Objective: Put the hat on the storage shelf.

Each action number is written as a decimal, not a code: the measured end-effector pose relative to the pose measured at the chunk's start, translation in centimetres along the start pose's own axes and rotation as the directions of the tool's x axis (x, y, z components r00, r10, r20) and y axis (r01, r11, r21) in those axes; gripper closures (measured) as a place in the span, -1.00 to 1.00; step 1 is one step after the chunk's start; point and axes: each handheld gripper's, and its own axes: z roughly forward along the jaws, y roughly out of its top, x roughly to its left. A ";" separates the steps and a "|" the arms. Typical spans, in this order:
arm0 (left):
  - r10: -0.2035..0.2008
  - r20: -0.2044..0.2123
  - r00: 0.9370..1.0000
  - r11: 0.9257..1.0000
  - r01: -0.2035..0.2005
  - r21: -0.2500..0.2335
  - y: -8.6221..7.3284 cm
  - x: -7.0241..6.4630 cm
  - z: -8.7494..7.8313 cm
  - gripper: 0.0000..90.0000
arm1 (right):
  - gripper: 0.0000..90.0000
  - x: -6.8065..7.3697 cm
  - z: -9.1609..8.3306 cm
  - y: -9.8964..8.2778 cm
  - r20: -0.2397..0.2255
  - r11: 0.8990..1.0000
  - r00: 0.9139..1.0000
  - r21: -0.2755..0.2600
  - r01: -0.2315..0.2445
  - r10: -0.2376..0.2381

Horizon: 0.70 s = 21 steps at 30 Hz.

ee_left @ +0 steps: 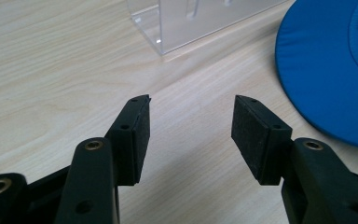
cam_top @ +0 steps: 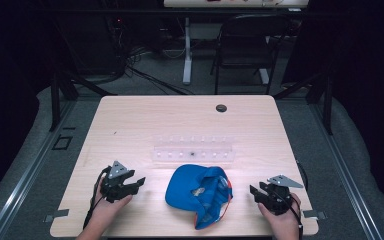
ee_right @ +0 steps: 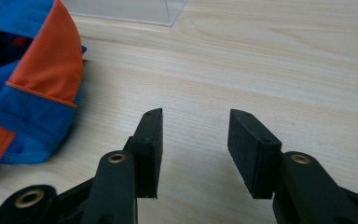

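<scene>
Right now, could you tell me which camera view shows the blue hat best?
The high view: the whole blue hat lies upside down between both grippers. The left gripper view catches just its blue brim; the right gripper view shows an edge with orange lining.

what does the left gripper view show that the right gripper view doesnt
Left gripper view: the smooth, plain blue brim of the hat at the right edge, and a corner of the clear plastic rack close ahead of the left tool.

Right gripper view: the hat's orange lining and seamed blue fabric at the left, ahead of the right tool.

Both: open jaws with nothing between them, above the pale wooden table, with the hat and the clear rack in sight.
</scene>
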 end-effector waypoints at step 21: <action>0.104 0.120 0.987 0.995 -0.102 -0.019 0.9 -5.1 2.1 0.02 | 0.04 5.9 -1.1 1.0 -0.250 0.999 0.968 -0.025 -0.021 0.014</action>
